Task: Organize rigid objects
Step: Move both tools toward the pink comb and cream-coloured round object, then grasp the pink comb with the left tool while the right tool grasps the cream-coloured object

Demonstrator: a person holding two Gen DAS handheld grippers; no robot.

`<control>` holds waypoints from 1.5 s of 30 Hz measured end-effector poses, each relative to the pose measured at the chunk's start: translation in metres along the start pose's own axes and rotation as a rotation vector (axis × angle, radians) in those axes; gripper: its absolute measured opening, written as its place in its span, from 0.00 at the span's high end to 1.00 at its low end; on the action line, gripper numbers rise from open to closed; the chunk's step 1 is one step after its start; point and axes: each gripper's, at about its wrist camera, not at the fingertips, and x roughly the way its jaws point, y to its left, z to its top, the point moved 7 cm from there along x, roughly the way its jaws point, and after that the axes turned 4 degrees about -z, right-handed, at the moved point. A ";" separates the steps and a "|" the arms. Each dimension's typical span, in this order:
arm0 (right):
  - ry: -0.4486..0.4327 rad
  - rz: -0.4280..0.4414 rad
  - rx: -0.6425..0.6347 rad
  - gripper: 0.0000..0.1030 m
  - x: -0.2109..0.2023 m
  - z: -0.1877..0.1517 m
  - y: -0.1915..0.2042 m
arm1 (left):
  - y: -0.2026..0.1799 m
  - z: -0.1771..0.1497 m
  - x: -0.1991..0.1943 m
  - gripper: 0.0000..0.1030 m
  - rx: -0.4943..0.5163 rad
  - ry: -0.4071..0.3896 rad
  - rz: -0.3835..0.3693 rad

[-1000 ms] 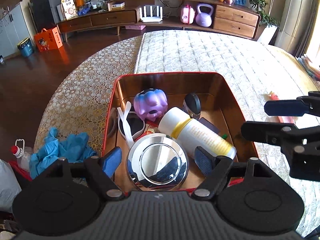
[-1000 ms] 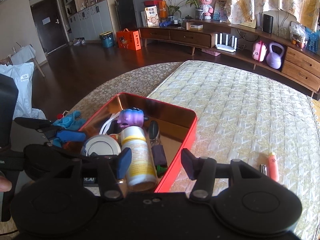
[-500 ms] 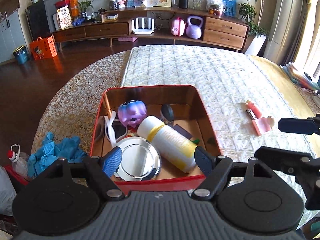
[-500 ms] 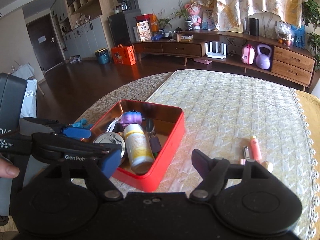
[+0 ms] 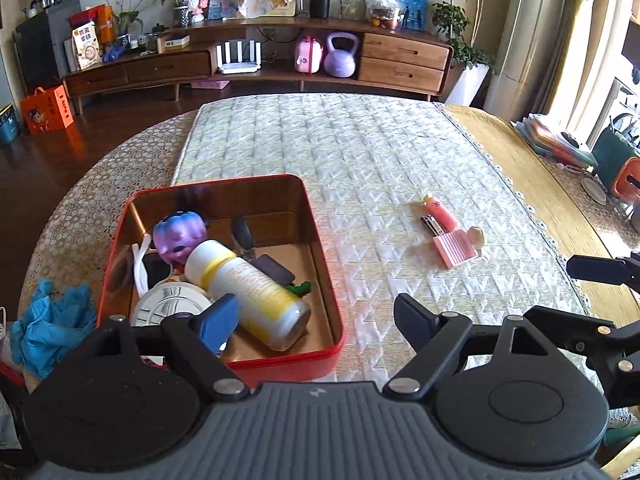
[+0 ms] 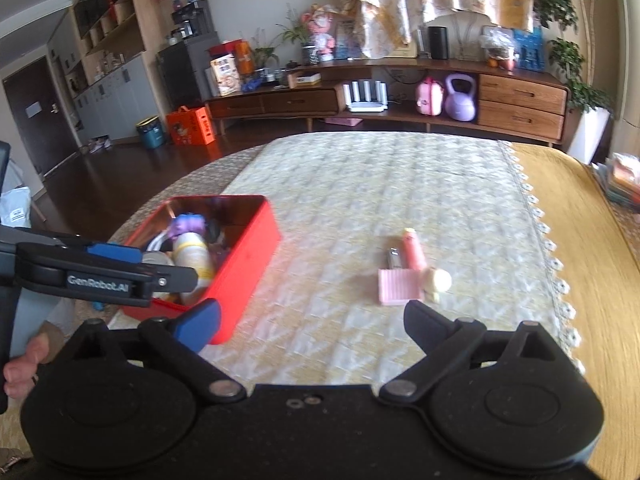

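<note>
A red tin box (image 5: 320, 248) (image 6: 248, 256) sits on the quilted cloth at the left. It holds a white and yellow bottle (image 5: 248, 284), a purple toy (image 5: 180, 236), a round mirror (image 5: 172, 308) and several small items. To its right on the cloth lie a pink tube (image 5: 440, 214) (image 6: 414, 250), a nail clipper (image 5: 432, 226), a pink ribbed block (image 5: 454, 248) (image 6: 400, 286) and a small cream figure (image 6: 436, 282). My left gripper (image 5: 316, 320) is open and empty above the box's near right corner. My right gripper (image 6: 312, 322) is open and empty, short of the pink items.
A blue cloth (image 5: 48, 324) lies left of the box at the table edge. The yellow tablecloth with lace trim (image 6: 560, 240) covers the right side. A wooden sideboard (image 5: 280, 64) stands beyond the table. The left gripper shows in the right wrist view (image 6: 104, 272).
Both grippers have pulled back and swung right from over the box. The box now sits at the left and the pink items on the cloth have come into fuller view.
</note>
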 end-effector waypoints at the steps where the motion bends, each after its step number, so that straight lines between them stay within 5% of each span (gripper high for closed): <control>1: -0.001 -0.009 0.007 0.04 -0.001 -0.001 -0.007 | -0.006 0.000 0.003 0.16 0.004 0.002 -0.009; 4: -0.003 -0.045 0.025 0.04 0.001 -0.001 -0.026 | -0.022 0.000 0.010 0.10 0.016 -0.001 -0.030; 20: 0.068 -0.127 0.082 0.04 0.040 0.004 -0.103 | -0.090 0.005 0.069 0.09 0.021 0.012 -0.099; 26: 0.119 -0.111 0.123 0.08 0.066 0.006 -0.120 | -0.114 0.002 0.097 0.09 0.076 0.012 -0.066; 35: 0.203 0.013 0.207 0.24 0.102 0.008 -0.126 | -0.127 0.008 0.133 0.09 -0.002 0.010 -0.092; 45: 0.245 0.050 0.220 0.45 0.129 0.013 -0.116 | -0.130 0.016 0.156 0.09 -0.017 0.001 -0.062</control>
